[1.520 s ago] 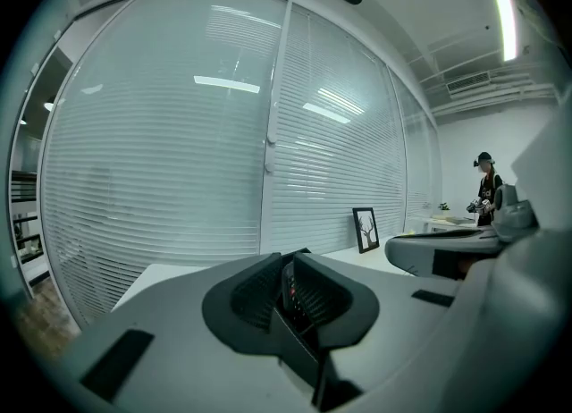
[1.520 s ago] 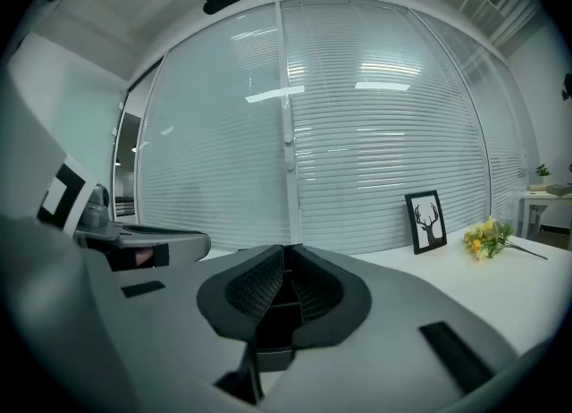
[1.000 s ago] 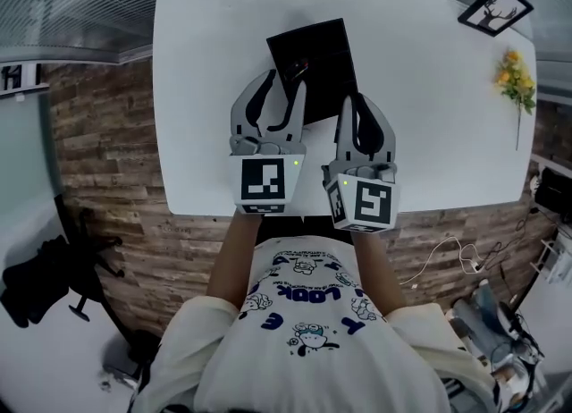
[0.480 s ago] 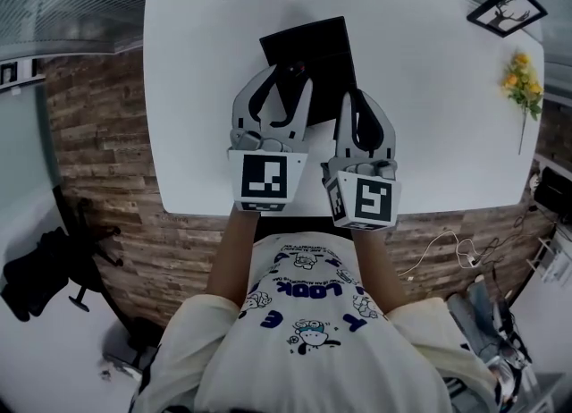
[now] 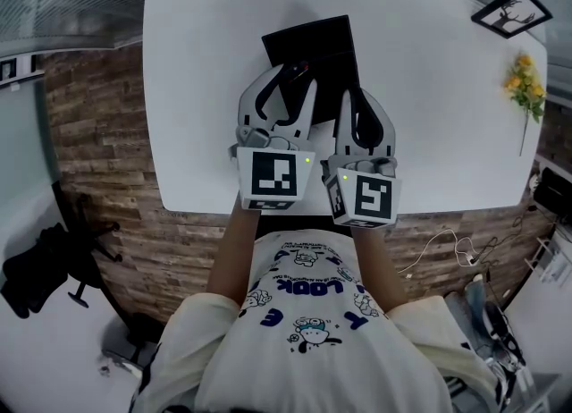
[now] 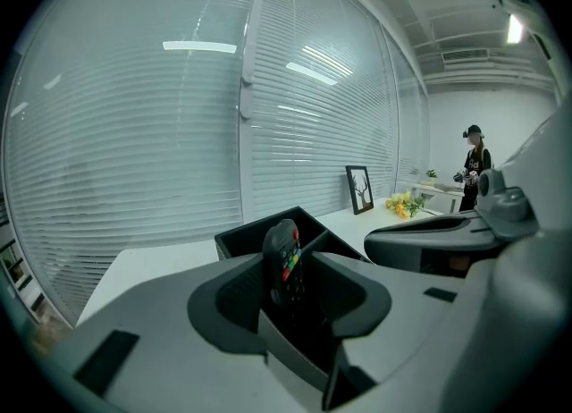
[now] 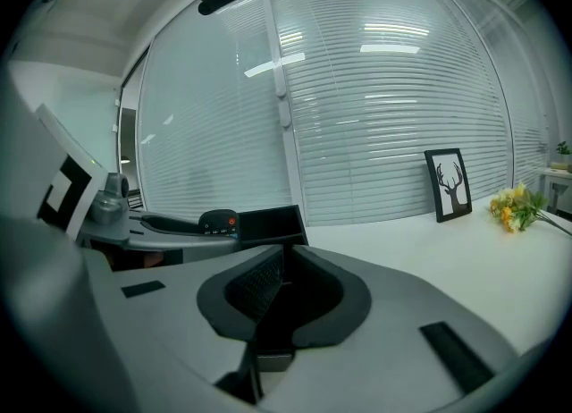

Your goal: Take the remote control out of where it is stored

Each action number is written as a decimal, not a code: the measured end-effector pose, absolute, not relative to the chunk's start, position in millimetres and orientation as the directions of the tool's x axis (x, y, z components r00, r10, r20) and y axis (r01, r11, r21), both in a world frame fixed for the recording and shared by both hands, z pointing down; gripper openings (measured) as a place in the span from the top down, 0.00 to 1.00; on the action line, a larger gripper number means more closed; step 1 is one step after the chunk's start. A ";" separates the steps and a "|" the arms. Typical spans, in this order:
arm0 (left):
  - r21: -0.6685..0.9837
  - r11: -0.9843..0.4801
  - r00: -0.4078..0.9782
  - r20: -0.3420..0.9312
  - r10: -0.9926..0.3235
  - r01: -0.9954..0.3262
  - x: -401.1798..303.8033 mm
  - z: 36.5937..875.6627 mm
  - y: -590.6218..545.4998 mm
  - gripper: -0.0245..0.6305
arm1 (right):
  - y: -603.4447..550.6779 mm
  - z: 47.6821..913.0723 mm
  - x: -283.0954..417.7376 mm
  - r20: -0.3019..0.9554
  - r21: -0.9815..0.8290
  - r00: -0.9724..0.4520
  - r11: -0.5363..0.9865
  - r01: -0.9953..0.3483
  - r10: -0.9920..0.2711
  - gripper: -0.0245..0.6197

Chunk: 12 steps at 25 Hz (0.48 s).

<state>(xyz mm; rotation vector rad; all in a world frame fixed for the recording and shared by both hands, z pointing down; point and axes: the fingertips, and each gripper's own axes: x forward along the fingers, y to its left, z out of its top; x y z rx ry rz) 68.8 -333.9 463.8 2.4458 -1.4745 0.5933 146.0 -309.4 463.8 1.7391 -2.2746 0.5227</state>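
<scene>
The remote control (image 6: 284,259) stands on end in the black storage box (image 5: 308,34), its long axis vertical. My left gripper (image 5: 291,82) is at the box's near edge. Its jaws are wide apart, have just closed slightly, and frame the remote without pressing it. My right gripper (image 5: 347,96), closed and empty, is beside the box and farther off.

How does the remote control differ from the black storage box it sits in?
The remote control stands nearly upright, poking above the rim; the storage box lies flat on the white table. The remote control is slim with coloured buttons; the storage box is wide, plain and open-topped. Both are black.
</scene>
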 end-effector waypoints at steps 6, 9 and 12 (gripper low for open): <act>-0.082 -0.484 0.391 0.480 -0.785 -0.871 69.5 468.0 -333.7 0.79 | -310.5 465.8 145.1 0.391 -0.143 -0.266 0.228 -0.963 -0.881 0.89; -0.080 -0.504 0.409 0.484 -0.774 -0.860 74.8 467.0 -330.8 0.80 | -310.2 464.8 145.1 0.384 -0.140 -0.267 0.230 -0.963 -0.884 0.89; -0.088 -0.519 0.418 0.488 -0.767 -0.850 79.8 466.9 -327.7 0.81 | -309.3 463.9 147.8 0.388 -0.138 -0.254 0.217 -0.966 -0.886 0.89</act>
